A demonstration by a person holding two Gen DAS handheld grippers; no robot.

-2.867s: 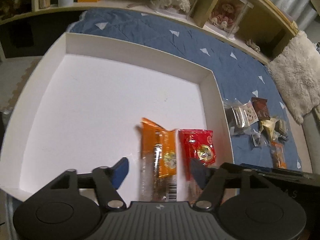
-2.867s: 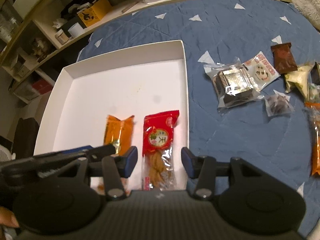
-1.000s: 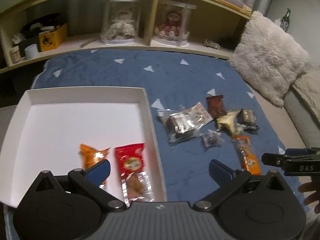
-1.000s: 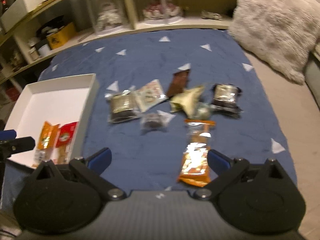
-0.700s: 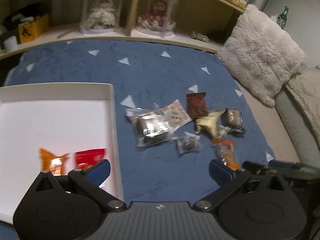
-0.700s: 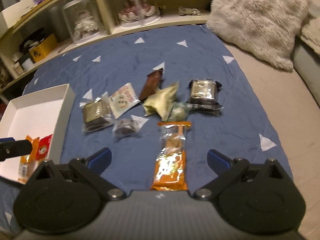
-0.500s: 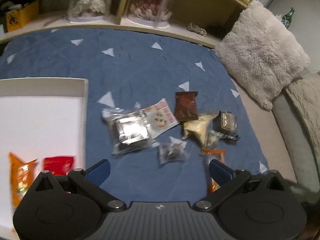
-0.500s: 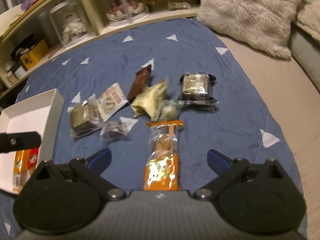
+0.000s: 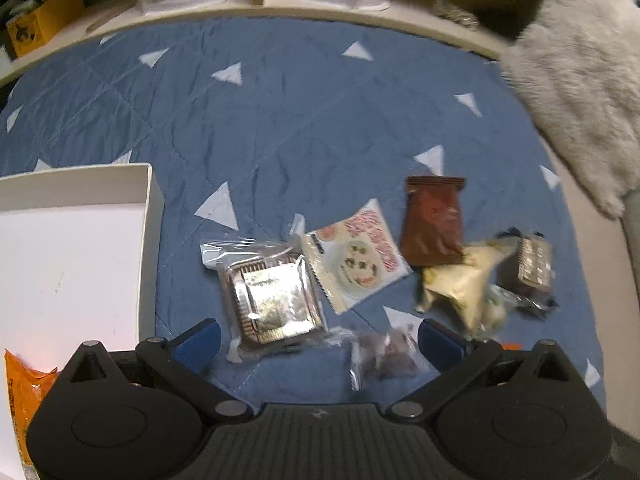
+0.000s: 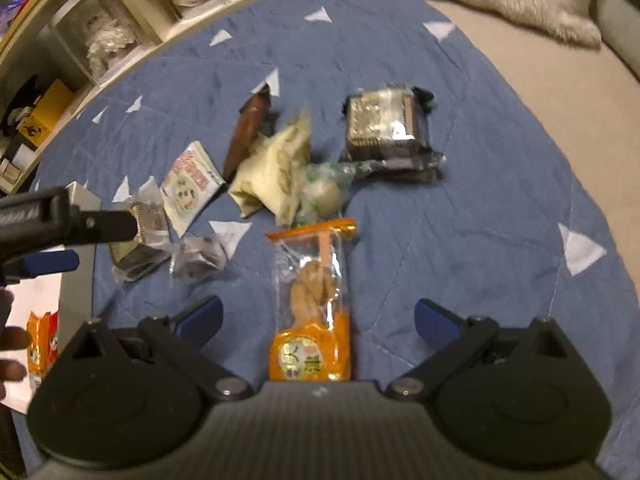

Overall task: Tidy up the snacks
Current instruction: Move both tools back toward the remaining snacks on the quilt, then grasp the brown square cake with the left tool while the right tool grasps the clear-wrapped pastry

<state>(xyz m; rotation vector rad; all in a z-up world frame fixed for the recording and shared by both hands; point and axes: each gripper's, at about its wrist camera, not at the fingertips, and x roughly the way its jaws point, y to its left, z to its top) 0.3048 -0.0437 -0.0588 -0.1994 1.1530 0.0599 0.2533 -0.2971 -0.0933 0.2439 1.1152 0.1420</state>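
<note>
We are holding our right gripper spread wide and empty above the orange snack packet, which is lying on the blue quilt directly between its fingers. Our left gripper is also gaping and empty, with the silver-foil biscuit pack just ahead of its left finger and the white tray off to its left.

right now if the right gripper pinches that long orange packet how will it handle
The long orange packet is thin clear film, so its ends will probably droop. The twisted biscuit inside looks brittle; a hard pinch from the open right gripper might crack it. Likely light.
</note>
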